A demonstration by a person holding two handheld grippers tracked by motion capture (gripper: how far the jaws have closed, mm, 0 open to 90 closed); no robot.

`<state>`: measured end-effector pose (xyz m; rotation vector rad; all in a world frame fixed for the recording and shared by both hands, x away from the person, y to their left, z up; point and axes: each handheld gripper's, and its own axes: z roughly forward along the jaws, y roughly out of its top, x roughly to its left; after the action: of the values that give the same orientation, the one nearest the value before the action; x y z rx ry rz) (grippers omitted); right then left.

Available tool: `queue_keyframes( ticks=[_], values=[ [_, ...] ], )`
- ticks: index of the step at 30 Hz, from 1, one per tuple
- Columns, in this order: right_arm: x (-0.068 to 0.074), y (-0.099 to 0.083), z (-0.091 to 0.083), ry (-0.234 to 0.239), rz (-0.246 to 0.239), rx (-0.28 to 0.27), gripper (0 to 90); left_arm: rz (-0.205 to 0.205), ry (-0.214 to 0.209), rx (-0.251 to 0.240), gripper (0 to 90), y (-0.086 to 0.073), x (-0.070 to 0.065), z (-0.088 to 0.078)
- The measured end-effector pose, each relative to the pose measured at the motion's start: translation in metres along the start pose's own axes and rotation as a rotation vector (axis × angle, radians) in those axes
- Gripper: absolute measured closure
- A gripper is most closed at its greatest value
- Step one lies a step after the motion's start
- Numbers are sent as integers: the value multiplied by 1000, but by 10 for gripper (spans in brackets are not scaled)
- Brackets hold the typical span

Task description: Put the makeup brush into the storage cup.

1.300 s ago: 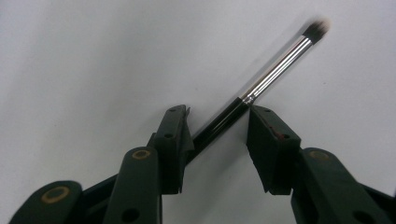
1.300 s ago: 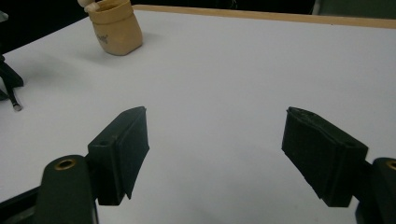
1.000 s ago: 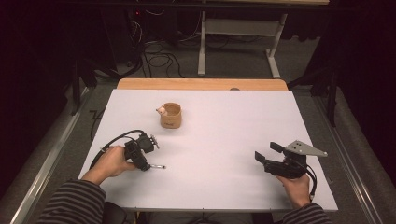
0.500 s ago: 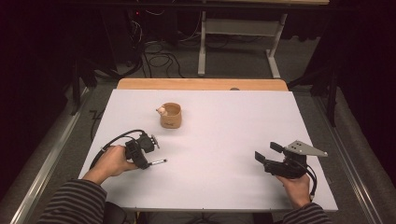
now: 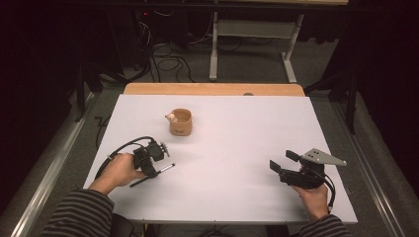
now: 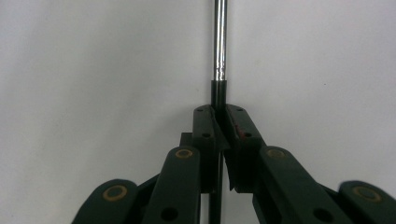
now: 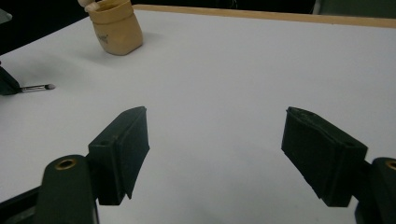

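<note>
Step in hand: I read this as the pickup of the makeup brush, probably bound for the small tan cup; the grasp looks made, the lift not yet begun.

High view, left gripper (image 5: 154, 165): I have it at about 8 o'clock on the white table (image 5: 237, 192), lying low over the brush (image 5: 157, 173), which rests on the table and sticks out of the jaws toward 4 o'clock.

High view, cup (image 5: 181, 122): it stands upright near 11 o'clock, well apart from the brush, with something pale at its rim that I cannot identify.

High view, right gripper (image 5: 280, 166): I hold it idle at 4 o'clock, touching nothing.

Left gripper view, jaws: they have just been closing, and now the pads (image 6: 207, 126) are clenched on the dark handle of the brush (image 6: 219, 46), the chrome ferrule running straight out to 12 o'clock.

Right gripper view, jaws: released wide, bare table between the pads (image 7: 133, 140); the cup (image 7: 116, 28) sits at 11 o'clock and the brush tip (image 7: 42, 87) at 9 o'clock.

Next move: I judge it calls for a clean lift, then tilting the brush upright and carrying it toward 12 o'clock to the cup mouth without knocking the cup over.
</note>
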<state>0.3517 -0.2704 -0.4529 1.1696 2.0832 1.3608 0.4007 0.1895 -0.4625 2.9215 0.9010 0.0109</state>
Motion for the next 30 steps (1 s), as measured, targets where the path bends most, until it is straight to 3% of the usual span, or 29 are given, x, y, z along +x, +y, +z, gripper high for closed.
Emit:
queue_keyframes(
  ticks=[13, 30],
  values=[
    [0, 0, 0, 1, 1, 3, 241, -10, 1, -10, 833, 0, -1, -1],
    [0, 0, 0, 1, 2, 2, 241, -41, -8, -137, 834, -7, 2, -20]
  ],
)
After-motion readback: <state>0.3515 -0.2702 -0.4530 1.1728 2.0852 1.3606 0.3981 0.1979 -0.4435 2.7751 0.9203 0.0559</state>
